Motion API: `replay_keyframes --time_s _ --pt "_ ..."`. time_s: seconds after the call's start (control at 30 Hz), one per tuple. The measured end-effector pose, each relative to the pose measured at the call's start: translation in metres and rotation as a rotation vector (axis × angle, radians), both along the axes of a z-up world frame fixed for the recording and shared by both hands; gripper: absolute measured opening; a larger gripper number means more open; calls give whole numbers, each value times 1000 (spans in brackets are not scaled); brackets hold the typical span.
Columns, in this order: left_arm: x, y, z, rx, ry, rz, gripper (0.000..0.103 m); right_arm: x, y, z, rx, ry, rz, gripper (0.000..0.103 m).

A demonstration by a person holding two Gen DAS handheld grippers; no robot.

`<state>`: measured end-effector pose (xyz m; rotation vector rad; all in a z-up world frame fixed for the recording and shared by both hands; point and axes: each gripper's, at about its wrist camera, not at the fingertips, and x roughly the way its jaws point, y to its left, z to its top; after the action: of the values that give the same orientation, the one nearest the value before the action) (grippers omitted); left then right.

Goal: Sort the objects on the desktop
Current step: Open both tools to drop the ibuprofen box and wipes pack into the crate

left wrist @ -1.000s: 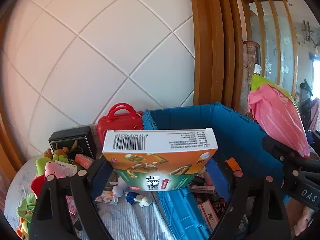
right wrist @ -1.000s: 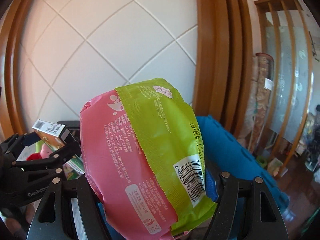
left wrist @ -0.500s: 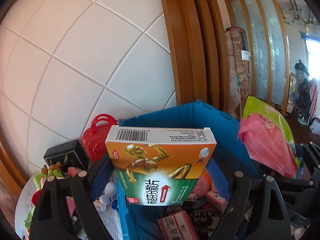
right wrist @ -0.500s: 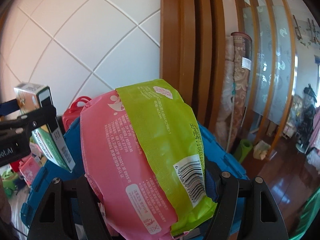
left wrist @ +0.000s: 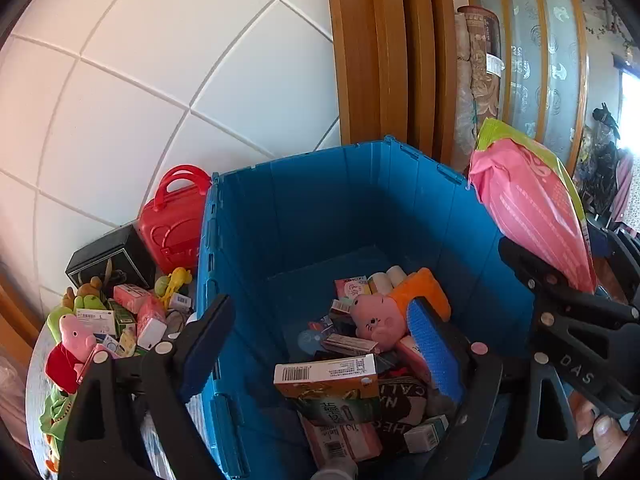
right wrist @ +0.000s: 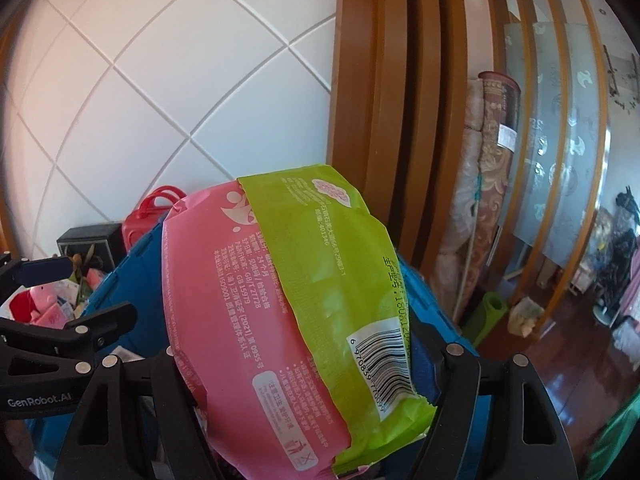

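Note:
My left gripper (left wrist: pixel 320 304) hangs open over the blue bin (left wrist: pixel 320 200), and nothing is between its fingers. The orange and green medicine box (left wrist: pixel 328 384) lies loose in the bin, on top of other boxes and a pink plush (left wrist: pixel 376 320). My right gripper (right wrist: pixel 308 360) holds a pink and green packet (right wrist: pixel 280 300) upright above the bin's right rim. Its jaws are opening, and the packet is still between the pads. The packet (left wrist: pixel 532 208) also shows at the right edge of the left wrist view.
Left of the bin, a pile of small boxes and plush toys (left wrist: pixel 100 320) lies on the table in front of a red toy case (left wrist: pixel 172 220) and a black box (left wrist: pixel 108 256). A tiled wall and wooden frame rise behind. Rolled carpets (left wrist: pixel 476 80) stand at the right.
The medicine box has left my left gripper and dropped into the bin. Both grippers moved over the bin and the left tilted down. The right still carries the packet.

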<state>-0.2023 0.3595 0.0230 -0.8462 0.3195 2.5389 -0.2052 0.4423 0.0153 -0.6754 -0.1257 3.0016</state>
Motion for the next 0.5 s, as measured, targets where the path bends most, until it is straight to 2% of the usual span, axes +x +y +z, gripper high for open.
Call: replay_keyframes --time_s 0.13,0.27,0.5 --pt "1 -5 -5 -17 -17 9 88 -12 -3 -4 11 -26 13 79" --pt "-1 -6 -11 -36 -26 11 88 -17 -8 -5 33 -26 -10 103" --pt "0 -8 -11 -17 -30 -6 88 -1 -17 4 52 -10 -8 103"
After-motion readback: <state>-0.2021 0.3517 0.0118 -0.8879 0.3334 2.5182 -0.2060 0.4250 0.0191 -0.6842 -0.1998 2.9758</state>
